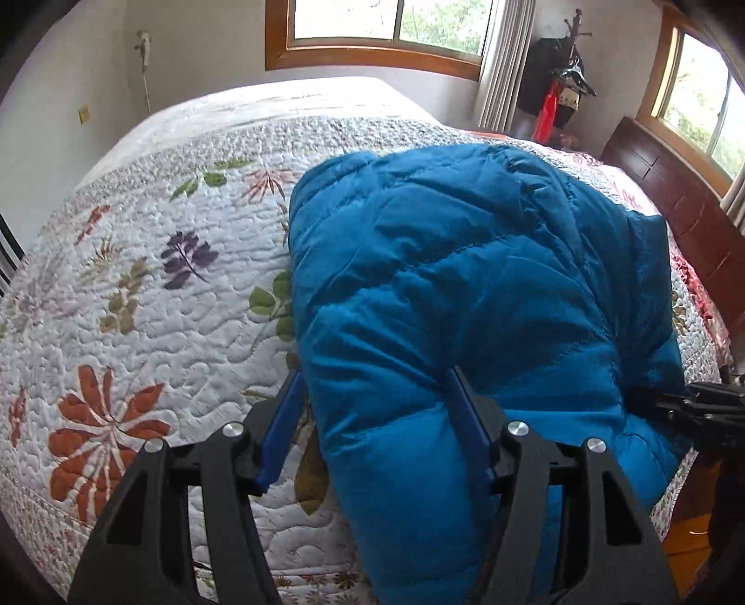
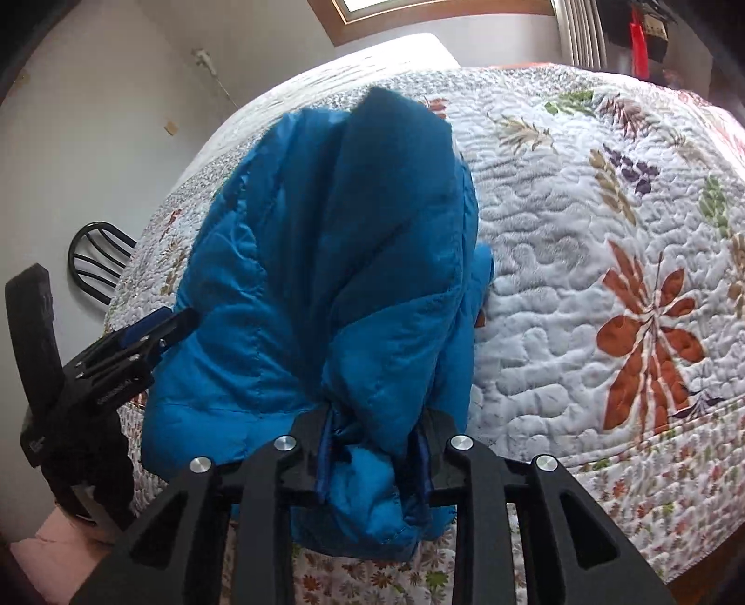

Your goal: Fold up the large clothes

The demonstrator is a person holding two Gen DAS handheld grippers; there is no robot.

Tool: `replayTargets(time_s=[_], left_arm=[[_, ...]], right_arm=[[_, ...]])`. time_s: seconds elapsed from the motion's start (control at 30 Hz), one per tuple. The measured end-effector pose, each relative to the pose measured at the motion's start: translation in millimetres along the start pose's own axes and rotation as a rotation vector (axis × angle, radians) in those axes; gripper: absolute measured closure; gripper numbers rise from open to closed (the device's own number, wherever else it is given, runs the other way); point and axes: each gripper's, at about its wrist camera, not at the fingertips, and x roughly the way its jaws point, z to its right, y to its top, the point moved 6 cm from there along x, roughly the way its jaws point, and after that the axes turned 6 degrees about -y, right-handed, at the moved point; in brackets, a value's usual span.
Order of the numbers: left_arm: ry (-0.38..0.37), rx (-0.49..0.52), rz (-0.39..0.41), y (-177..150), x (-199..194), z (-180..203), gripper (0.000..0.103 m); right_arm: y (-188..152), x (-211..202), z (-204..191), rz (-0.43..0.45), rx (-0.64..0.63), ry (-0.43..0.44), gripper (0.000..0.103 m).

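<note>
A blue quilted puffer jacket (image 1: 465,279) lies bunched on a bed with a white floral quilt (image 1: 153,260). My left gripper (image 1: 372,391) has its blue fingers (image 1: 284,419) spread wide around a puffy fold of the jacket near the bed's front edge, without pinching it. My right gripper (image 2: 375,447) is shut on a gathered fold of the jacket (image 2: 335,260) and holds it bunched up. The left gripper also shows in the right wrist view (image 2: 153,332) at the jacket's left side. The right gripper shows at the right edge of the left wrist view (image 1: 698,405).
The quilt (image 2: 605,279) covers the whole bed. A dark wooden headboard (image 1: 675,195) stands at the right, a coat rack (image 1: 568,84) in the corner, windows (image 1: 386,28) behind. A black chair (image 2: 93,260) stands beside the bed.
</note>
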Motion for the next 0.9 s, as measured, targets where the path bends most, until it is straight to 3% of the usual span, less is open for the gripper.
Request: replayTargets(time_s=[0.33, 0.43, 0.67, 0.77, 0.9], left_arm=[[0.059, 0.011, 0.039, -3, 2, 2, 0.039], [0.065, 0.017, 0.047, -2, -9, 4, 0.041], [0.038, 0.003, 0.089, -1, -49, 5, 0.041], [0.024, 0.003, 0.109, -3, -62, 11, 0.04], [-0.012, 0.016, 0.107, -10, -69, 23, 0.04]], right_arm=[[0, 2, 1, 0.003, -0.013, -0.009, 0.07], [2, -16, -6, 0.033, -0.049, -0.052, 0.063], [6, -78, -25, 0.172, -0.14, -0.206, 0.062], [7, -94, -47, 0.196, -0.216, -0.154, 0.065], [2, -78, -56, 0.116, -0.266, -0.095, 0.076]])
